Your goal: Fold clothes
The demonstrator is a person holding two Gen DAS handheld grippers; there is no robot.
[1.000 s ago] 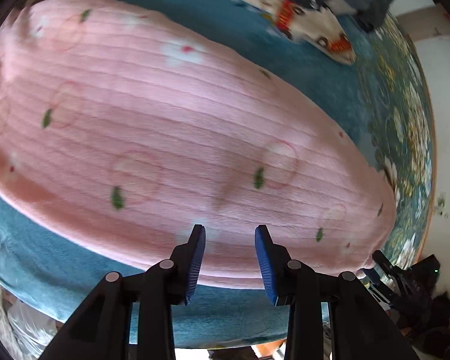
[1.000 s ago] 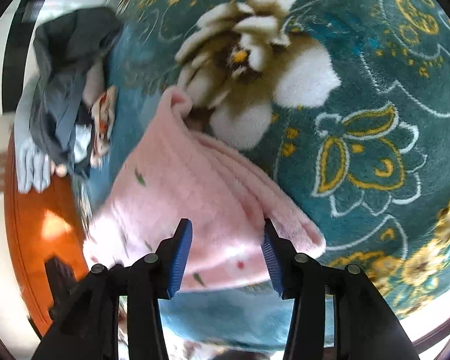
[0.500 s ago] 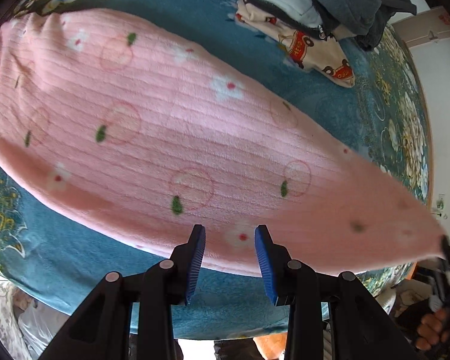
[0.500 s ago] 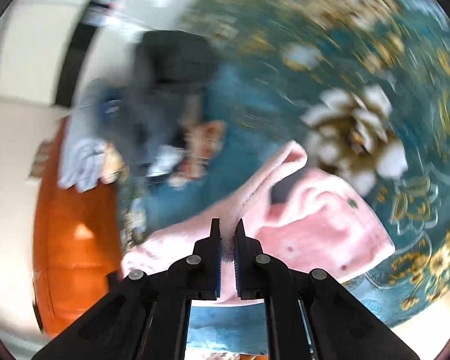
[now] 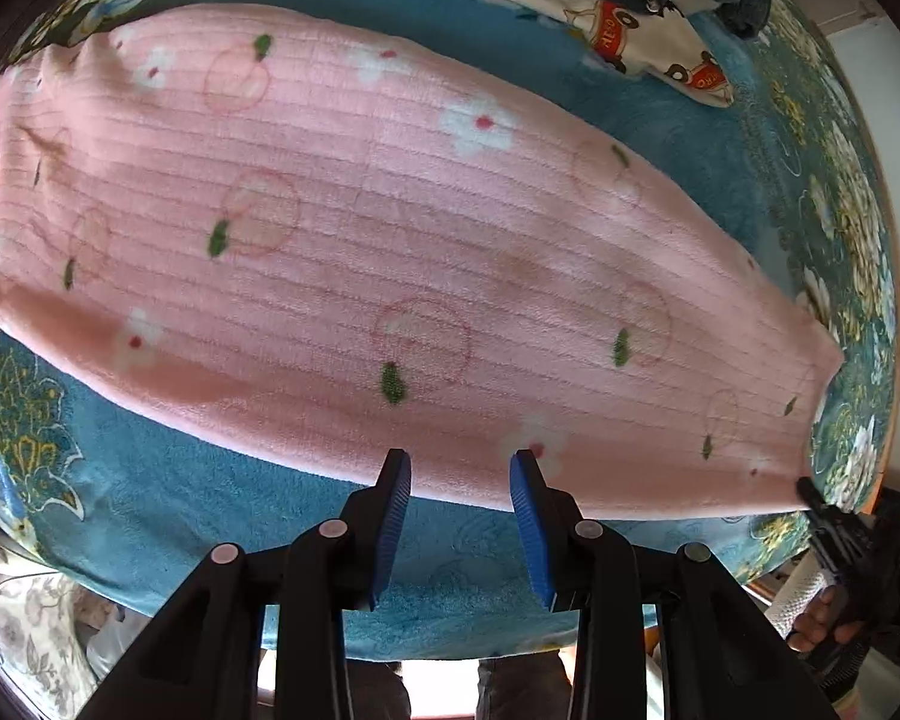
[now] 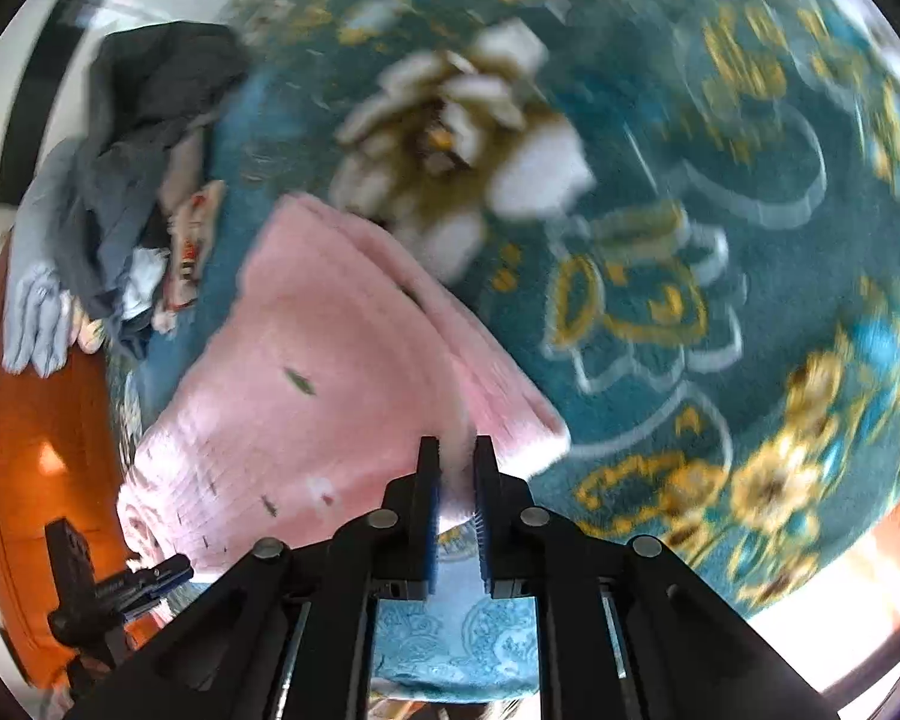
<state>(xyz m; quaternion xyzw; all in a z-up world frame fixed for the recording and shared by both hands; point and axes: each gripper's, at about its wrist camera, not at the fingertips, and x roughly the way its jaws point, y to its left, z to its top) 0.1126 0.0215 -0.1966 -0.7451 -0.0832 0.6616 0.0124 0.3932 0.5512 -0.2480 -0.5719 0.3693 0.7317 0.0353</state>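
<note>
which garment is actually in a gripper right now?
The pink fleece garment: the right gripper is shut on its corner. The car-print piece and dark clothes lie untouched in the far pile.

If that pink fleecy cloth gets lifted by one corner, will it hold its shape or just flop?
Probably flop: the pink cloth already bends and doubles into soft layers where the right gripper pinches its edge. It looks plush and ribbed, so likely light for its size and not slippery. The left gripper is open at the near edge; a second grip there should limit sagging.
</note>
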